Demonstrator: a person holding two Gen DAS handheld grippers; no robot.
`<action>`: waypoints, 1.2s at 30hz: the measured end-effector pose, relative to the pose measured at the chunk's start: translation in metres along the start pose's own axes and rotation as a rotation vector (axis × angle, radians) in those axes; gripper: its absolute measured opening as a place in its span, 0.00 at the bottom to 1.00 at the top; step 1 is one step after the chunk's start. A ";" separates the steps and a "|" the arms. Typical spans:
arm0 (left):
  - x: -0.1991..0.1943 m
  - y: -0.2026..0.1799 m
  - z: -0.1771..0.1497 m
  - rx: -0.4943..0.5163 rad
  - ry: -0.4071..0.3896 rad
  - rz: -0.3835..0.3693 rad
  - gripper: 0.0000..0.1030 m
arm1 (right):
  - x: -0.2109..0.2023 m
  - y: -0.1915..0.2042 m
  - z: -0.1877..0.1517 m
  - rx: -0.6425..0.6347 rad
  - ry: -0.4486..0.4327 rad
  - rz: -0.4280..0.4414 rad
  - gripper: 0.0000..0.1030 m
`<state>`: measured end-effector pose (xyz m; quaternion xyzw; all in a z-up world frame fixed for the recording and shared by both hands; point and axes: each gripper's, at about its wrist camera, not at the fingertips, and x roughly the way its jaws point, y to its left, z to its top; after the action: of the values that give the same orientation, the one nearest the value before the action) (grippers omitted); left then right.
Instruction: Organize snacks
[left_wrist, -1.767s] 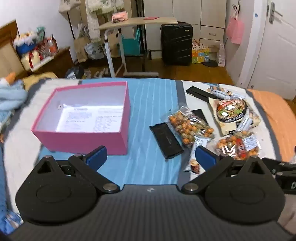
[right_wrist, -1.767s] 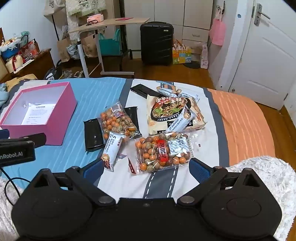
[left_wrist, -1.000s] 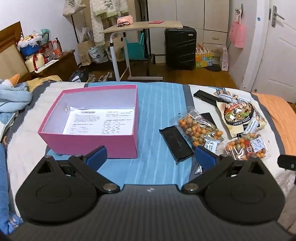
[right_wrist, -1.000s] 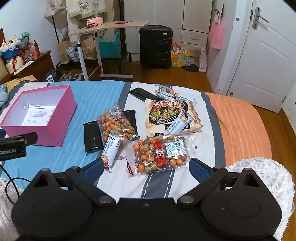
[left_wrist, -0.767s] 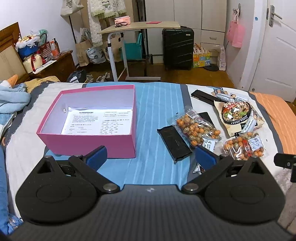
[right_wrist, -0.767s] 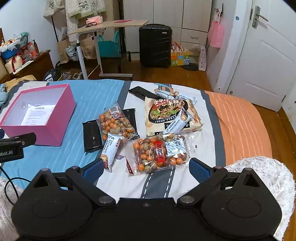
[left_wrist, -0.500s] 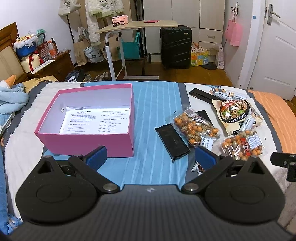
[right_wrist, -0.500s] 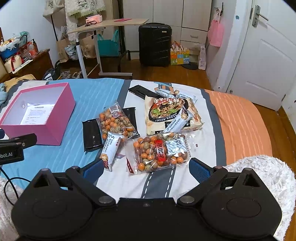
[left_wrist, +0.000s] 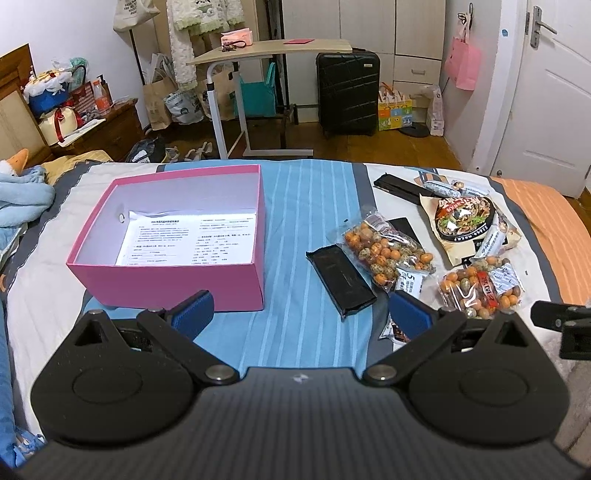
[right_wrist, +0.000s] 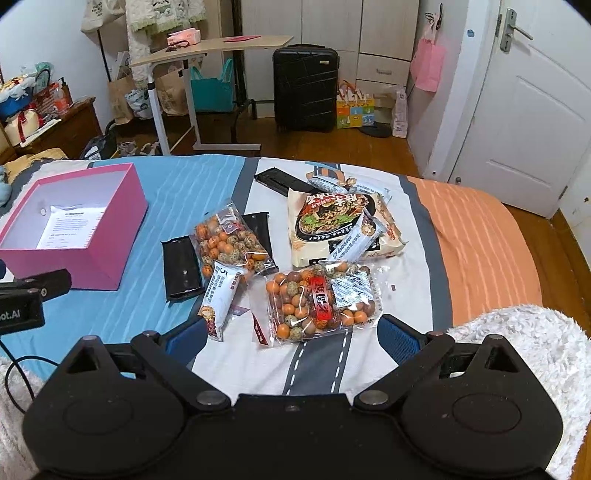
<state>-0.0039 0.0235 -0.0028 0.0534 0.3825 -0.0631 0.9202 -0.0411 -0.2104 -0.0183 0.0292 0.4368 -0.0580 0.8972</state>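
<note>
An open pink box (left_wrist: 173, 288) with a printed sheet inside sits on the bed at the left; it also shows in the right wrist view (right_wrist: 122, 236). Snacks lie to its right: a black packet (left_wrist: 341, 282), two clear bags of coated nuts (right_wrist: 229, 240) (right_wrist: 319, 297), a white bar (right_wrist: 221, 295), a large noodle pack (right_wrist: 336, 221) and more black and white packets behind. My left gripper (left_wrist: 301, 314) is open and empty, near the box's front right corner. My right gripper (right_wrist: 290, 338) is open and empty, just in front of the nearer nut bag.
The bed (left_wrist: 306, 206) has a blue, white and orange striped cover. A white fluffy blanket (right_wrist: 517, 343) lies at the right near edge. Blue bedding (left_wrist: 18, 199) is piled at the far left. Beyond the bed are a rolling desk (left_wrist: 258, 51), a black suitcase (left_wrist: 347, 92) and a door (right_wrist: 524, 110).
Both grippers drifted slightly; the left view rose and pulled back a little from the box and snacks. Nothing on the bed moved. Both grippers stayed open.
</note>
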 end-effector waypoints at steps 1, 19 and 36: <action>0.000 0.000 0.000 0.000 0.000 0.000 1.00 | 0.001 0.001 0.000 0.003 0.001 -0.002 0.97; 0.005 0.008 0.000 -0.021 0.031 -0.025 1.00 | 0.010 0.009 -0.002 0.023 0.003 -0.028 0.97; 0.004 0.007 0.000 -0.018 0.037 -0.037 1.00 | 0.010 0.007 -0.002 0.015 -0.007 -0.040 0.97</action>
<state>0.0004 0.0299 -0.0055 0.0394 0.4009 -0.0756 0.9121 -0.0353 -0.2037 -0.0270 0.0268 0.4338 -0.0790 0.8971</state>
